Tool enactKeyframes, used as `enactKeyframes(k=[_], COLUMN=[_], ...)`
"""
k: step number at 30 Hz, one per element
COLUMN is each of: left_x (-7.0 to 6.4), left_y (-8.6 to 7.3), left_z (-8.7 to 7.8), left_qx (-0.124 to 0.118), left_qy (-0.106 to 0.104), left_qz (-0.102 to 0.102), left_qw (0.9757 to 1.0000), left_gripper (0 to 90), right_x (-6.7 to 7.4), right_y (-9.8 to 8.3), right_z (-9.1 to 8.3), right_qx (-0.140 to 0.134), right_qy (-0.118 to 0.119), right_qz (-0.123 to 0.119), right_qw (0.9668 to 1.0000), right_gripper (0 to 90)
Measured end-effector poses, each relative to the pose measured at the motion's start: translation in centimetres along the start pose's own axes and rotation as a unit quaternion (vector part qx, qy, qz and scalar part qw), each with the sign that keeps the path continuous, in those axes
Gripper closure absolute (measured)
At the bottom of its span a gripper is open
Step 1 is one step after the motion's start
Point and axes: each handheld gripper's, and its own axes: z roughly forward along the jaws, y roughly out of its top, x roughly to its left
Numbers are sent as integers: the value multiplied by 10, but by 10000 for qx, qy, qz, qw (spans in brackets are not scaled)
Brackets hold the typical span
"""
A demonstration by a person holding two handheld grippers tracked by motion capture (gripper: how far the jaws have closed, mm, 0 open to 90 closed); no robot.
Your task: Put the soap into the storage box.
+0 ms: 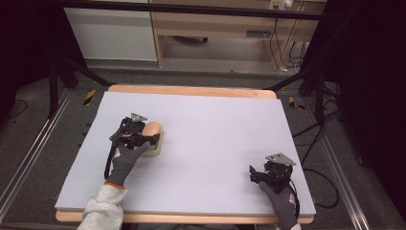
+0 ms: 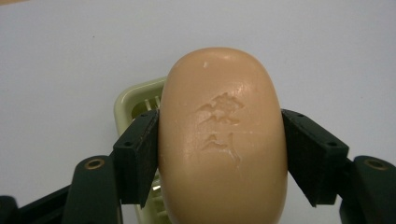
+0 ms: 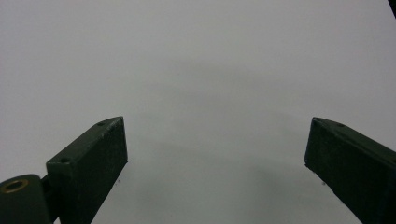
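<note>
Left gripper view: left claw [image 2: 222,158] clamps one soap bar [image 2: 222,140] above one dish [image 2: 135,100]; right claw [image 3: 215,163] gapes.

Person with two hand-held grippers: appearance

Left gripper [image 1: 154,139] and right gripper [image 1: 252,173]: black bodies, each topped by a grey three-cornered plate, with a black cable trailing. Jaws are matt black blocks with small screw holes; brass-coloured rivets sit at the pivots. Hands wear dark grey gloves with orange-red cuff trim; left sleeve [image 1: 102,208] light grey.

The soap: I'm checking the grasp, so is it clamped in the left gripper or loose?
Clamped. In the left gripper view both jaws of the left gripper press the sides of the soap, above the pale green soap dish.
</note>
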Motion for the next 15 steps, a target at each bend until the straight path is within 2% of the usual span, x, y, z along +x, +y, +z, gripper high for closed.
enactKeyframes(k=[15], left_x=[7], left_y=[-5], left_z=[13], left_qx=[104], left_qy=[109], left_qz=[-25], left_qw=[9999], left_gripper=[319], right_x=[1], right_y=[0], right_z=[2], right_qx=[40], right_qy=[-9], right_qz=[-15], right_qw=[10000], right_gripper=[62])
